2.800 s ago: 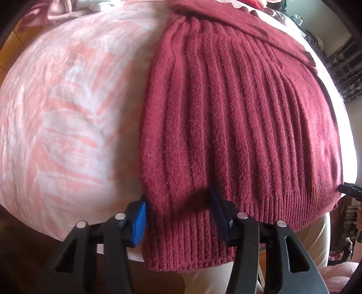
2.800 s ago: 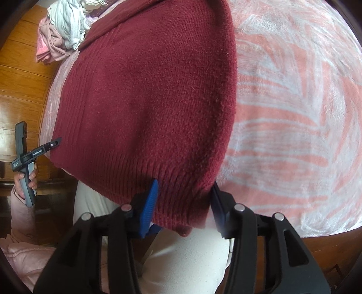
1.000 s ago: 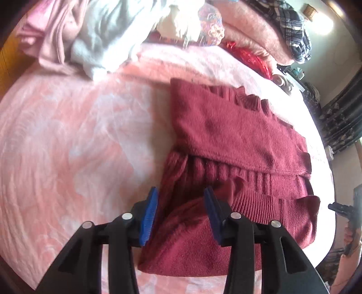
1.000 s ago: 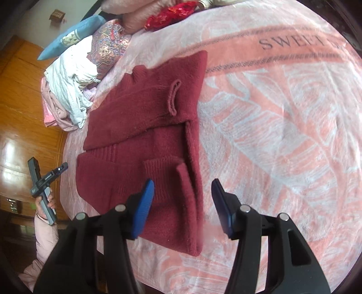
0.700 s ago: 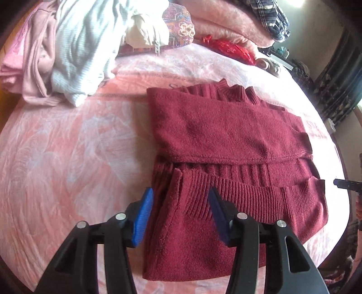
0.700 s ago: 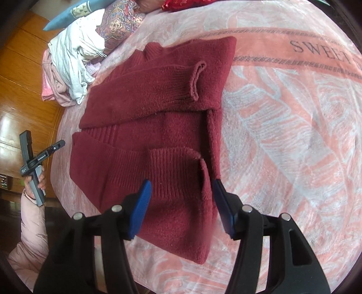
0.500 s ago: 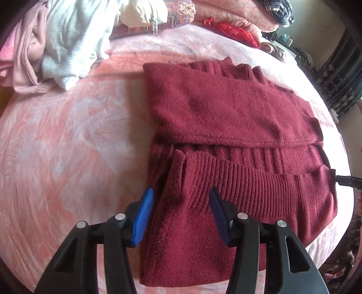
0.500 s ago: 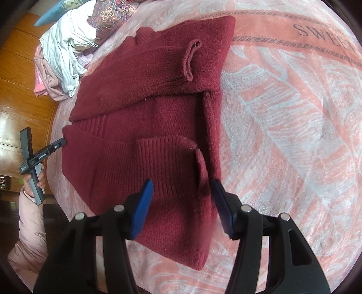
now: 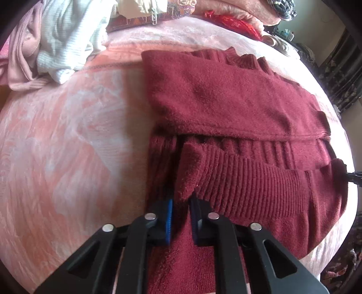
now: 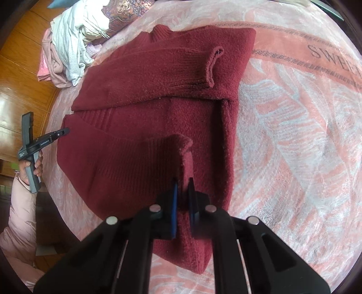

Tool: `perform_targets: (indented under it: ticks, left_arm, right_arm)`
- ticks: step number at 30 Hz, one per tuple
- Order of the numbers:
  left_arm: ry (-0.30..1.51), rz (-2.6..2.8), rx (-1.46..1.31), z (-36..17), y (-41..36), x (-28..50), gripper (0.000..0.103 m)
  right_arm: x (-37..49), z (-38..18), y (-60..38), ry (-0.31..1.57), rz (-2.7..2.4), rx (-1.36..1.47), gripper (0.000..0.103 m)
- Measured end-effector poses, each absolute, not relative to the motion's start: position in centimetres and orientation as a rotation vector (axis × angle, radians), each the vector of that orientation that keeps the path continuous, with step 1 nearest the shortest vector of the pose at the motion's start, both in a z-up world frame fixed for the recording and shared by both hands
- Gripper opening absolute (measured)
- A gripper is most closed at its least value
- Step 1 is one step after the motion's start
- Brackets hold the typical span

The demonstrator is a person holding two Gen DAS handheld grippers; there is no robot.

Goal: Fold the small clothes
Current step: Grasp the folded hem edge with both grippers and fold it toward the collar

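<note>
A dark red knit sweater (image 9: 226, 106) lies on the pink bed blanket, sleeves folded across its chest, its ribbed hem (image 9: 260, 181) folded up over the lower body. My left gripper (image 9: 181, 203) is shut on the hem's left corner. In the right wrist view the same sweater (image 10: 158, 79) lies flat, and my right gripper (image 10: 182, 192) is shut on the hem's right corner (image 10: 181, 140). The left gripper (image 10: 45, 140) also shows at the sweater's left edge there.
A pile of white and pink clothes (image 9: 56, 38) lies at the back left of the bed, also in the right wrist view (image 10: 70, 40). Pillows and red cloth (image 9: 230, 20) lie beyond. The pink blanket (image 10: 294, 135) spreads to the right. Wooden floor (image 10: 18, 79) lies left of the bed.
Both grippers have closed on the folded-up hem corners. Half a second ago both stood open above the hem. Earlier the hem was carried up from the bed's near edge.
</note>
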State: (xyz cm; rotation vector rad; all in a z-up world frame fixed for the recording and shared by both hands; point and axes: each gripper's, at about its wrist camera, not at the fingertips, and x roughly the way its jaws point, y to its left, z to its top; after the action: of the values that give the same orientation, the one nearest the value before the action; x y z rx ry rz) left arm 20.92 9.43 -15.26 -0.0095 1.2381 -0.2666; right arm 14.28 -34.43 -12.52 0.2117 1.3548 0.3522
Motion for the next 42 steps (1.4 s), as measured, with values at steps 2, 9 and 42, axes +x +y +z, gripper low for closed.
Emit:
perform_targets:
  ticks: [2, 9, 42]
  left_arm:
    - [1.223, -0.288, -0.007, -14.8, 9.3, 20.5, 0.01]
    - [1.271, -0.265, 0.0, -16.9, 9.2, 21.3, 0.014]
    - [0.977, -0.178, -0.185, -4.3, 9.8, 30.6, 0.007]
  right_arm:
    - [14.0, -12.0, -34.5, 1.335, 0.384, 0.227, 0.007]
    - [15.3, -15.4, -34.3, 1.423, 0.328, 0.228, 0.025]
    - [26.6, -2.9, -37.8, 1.15, 0.244, 0.248, 0.006]
